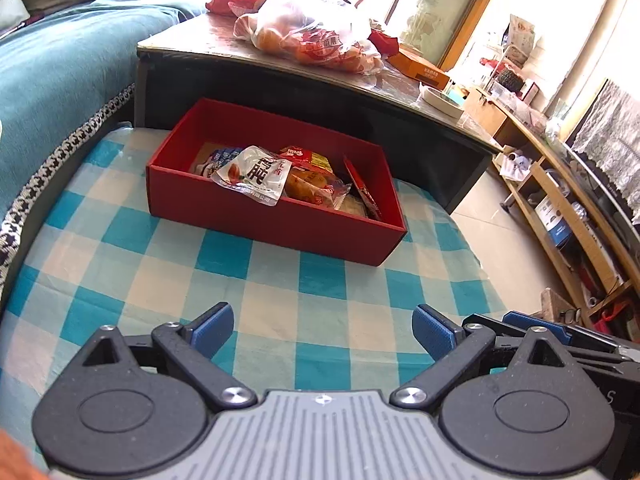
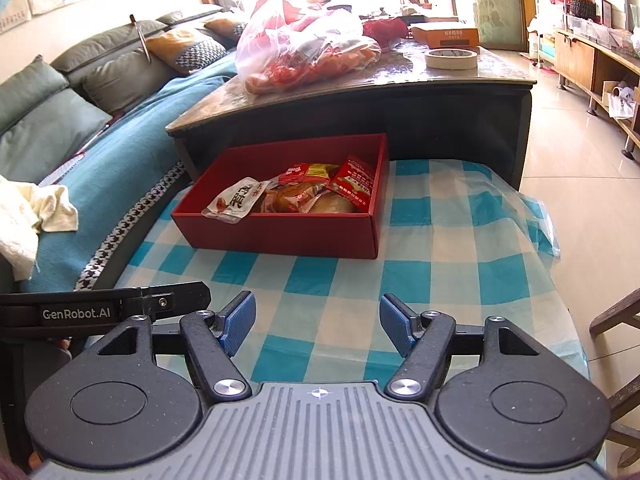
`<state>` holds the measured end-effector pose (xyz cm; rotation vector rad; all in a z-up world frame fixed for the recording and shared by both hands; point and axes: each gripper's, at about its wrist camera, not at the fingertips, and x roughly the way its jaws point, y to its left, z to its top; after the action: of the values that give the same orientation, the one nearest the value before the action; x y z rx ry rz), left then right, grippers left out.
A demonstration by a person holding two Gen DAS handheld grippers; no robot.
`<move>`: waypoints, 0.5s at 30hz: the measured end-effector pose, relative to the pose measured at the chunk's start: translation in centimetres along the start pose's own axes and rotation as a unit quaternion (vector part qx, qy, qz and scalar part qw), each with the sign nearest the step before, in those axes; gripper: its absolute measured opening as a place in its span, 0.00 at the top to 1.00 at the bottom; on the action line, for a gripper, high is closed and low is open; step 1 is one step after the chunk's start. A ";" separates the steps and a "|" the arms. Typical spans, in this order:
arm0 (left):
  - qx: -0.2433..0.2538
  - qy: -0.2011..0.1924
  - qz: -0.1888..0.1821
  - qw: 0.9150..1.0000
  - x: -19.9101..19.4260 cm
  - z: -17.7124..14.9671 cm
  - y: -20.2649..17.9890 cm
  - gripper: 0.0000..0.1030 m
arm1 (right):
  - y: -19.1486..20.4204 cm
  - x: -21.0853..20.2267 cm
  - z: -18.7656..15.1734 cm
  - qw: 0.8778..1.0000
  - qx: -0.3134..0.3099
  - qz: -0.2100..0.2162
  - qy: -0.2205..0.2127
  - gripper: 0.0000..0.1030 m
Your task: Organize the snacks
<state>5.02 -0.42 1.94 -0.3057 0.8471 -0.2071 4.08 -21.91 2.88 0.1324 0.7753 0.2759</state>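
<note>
Now both tongs hang released and empty: left gripper [image 1: 323,330] and right gripper [image 2: 318,326] spread wide over the checked cloth [image 2: 432,276], well short of the red box [image 2: 280,236]. Snack packets [image 2: 296,194] sit piled inside, apparently gathered there. More wait bagged [image 2: 304,52] on the coffee table [image 2: 400,80] behind.

Box [image 1: 276,228]: red inside and out.
Cloth [image 1: 280,304]: checked in turquoise, pale blue and cream.
Sofa cover [image 1: 60,64]: teal, edged with a black-and-white houndstooth band [image 1: 24,200].
Gripper pads [image 2: 240,322]: blue, on black arms.
Front packet [image 1: 252,176]: silvery white, black characters.
Table bag [image 2: 304,52]: clear over red and orange.
</note>
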 end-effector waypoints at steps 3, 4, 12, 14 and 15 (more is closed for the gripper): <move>-0.017 0.000 -0.012 1.000 -0.1 0.0 0.4 0.00 | -0.1 0.0 0.0 1.000 0.001 0.002 0.000 0.27; -0.023 0.001 -0.020 1.000 0.0 0.1 0.6 0.00 | -0.1 0.1 0.0 1.000 0.002 0.002 0.000 0.27; -0.026 0.018 -0.034 0.999 0.2 0.0 0.1 0.00 | 0.9 0.5 -0.3 1.000 -0.020 0.005 0.009 0.27; -0.028 0.020 -0.049 0.998 0.1 0.2 0.2 0.00 | 0.8 0.5 -0.3 1.000 -0.016 0.006 0.011 0.27; -0.026 0.020 -0.047 0.998 0.0 0.2 0.1 0.00 | 0.7 0.4 -0.3 1.000 -0.016 0.005 0.010 0.27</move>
<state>5.21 -0.23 2.05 -0.3917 0.8795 -0.2801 4.02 -21.11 2.54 0.1038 0.7902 0.2986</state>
